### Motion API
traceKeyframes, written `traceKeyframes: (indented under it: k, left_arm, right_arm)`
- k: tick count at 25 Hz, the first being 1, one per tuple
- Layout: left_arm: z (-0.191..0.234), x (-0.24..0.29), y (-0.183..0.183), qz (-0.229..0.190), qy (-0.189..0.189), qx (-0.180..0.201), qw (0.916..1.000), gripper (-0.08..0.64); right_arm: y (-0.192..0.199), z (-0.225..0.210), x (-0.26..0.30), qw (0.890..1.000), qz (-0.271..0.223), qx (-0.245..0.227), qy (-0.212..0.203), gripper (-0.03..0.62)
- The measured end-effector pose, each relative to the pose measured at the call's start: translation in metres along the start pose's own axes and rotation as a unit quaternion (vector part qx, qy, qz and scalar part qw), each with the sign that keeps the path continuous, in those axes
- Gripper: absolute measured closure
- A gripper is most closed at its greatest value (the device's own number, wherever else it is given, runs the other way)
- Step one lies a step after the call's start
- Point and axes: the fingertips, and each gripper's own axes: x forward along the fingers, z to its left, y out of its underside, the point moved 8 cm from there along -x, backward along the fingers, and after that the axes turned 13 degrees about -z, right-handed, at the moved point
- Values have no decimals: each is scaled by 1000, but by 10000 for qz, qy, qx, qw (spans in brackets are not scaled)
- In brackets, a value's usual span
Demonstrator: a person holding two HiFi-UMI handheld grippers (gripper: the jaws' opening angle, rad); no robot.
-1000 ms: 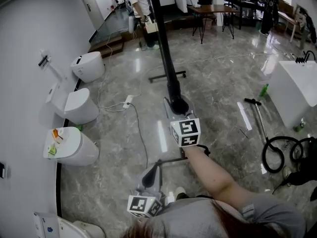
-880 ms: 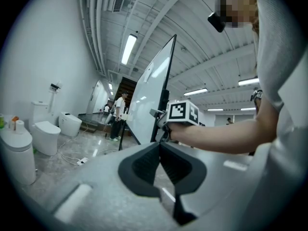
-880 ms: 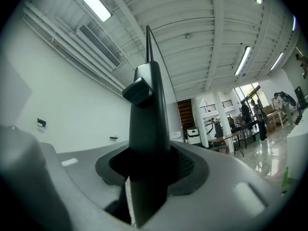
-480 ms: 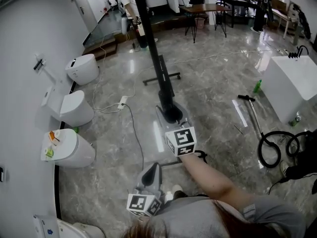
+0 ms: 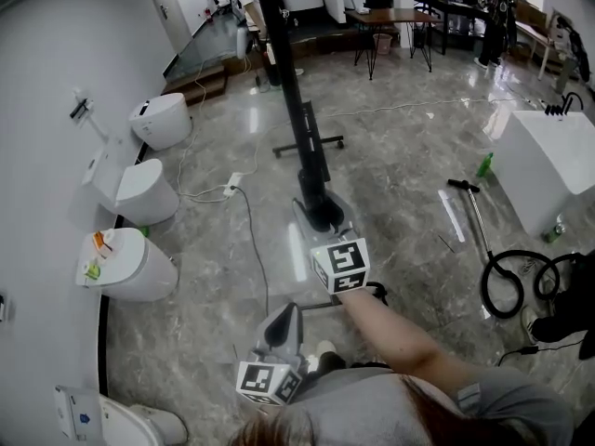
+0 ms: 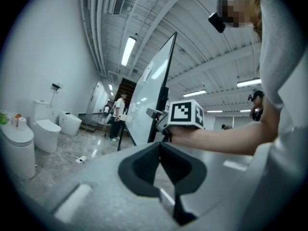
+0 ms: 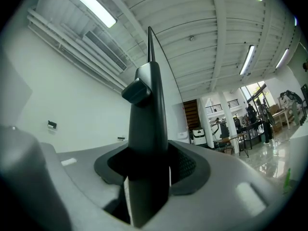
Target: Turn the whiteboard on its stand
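Right gripper (image 5: 323, 214) and the board (image 5: 293, 100) edge in it have drifted a little nearer and leftward since a second ago; its cube (image 5: 339, 266) sits lower in the head view; left gripper (image 5: 290, 312) shows about where it was.

Head view: board seen edge-on, a thin black line running from the far top down to the centre, upright on its stand; stand foot (image 5: 311, 143) rests on the grey floor (image 5: 400, 156) under it; right gripper is on the board's near edge, with the arm (image 5: 390, 328) reaching in from the near right; left gripper is nearer, just left of that arm, apart from the board; toilets (image 5: 139, 191) stand in a row along the left wall; black hose (image 5: 507, 286) lies coiled at right; white box (image 5: 548, 170) at far right; power strip (image 5: 232, 187) with its cable lies between toilets and board.

Left gripper view: jaws closed tip to tip, nothing between them; beyond them the board's white face rises toward the ceiling, with the right gripper clamped on its dark frame; a person (image 6: 118, 113) stands far off, left of the board.

Right gripper view: dark frame stands upright between the jaws and fills the gap; pads lie against it on both sides; jaws have just been opening slightly, but the grasp on the board is not let go; strip lights (image 7: 94, 6) overhead; table (image 7: 238, 141) far right.
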Motion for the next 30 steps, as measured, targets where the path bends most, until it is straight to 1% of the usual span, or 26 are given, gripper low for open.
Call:
traceKeyframes:
  k: [5,12,16,19,24,30]
  left_arm:
    - [-11,-10,-2,-51,-73,13,10000,563]
    - [-33,-29,-3,-80,-345,31,9994,563]
    - [-47,-47,5,-34,-464,58,9989,563]
    - [-55,-58,10,-11,-442,172,9989,563]
    - [-60,-67,5,-68,-505,164,9986,563]
    - [-59,-80,8,-162,-420,171,9988,563]
  right_arm:
    - [-6,7,-9,10000,30,12,-85,393]
    - [-16,10,-23,9998,20,65,-203,387]
    - [-20,15,-34,9996,2,97,-248,385]
    - [-23,20,-40,9995,-14,114,-282,384]
    - [-27,29,-48,9994,-15,129,-320,380]
    - [-31,40,-62,9993,-3,136,-343,380]
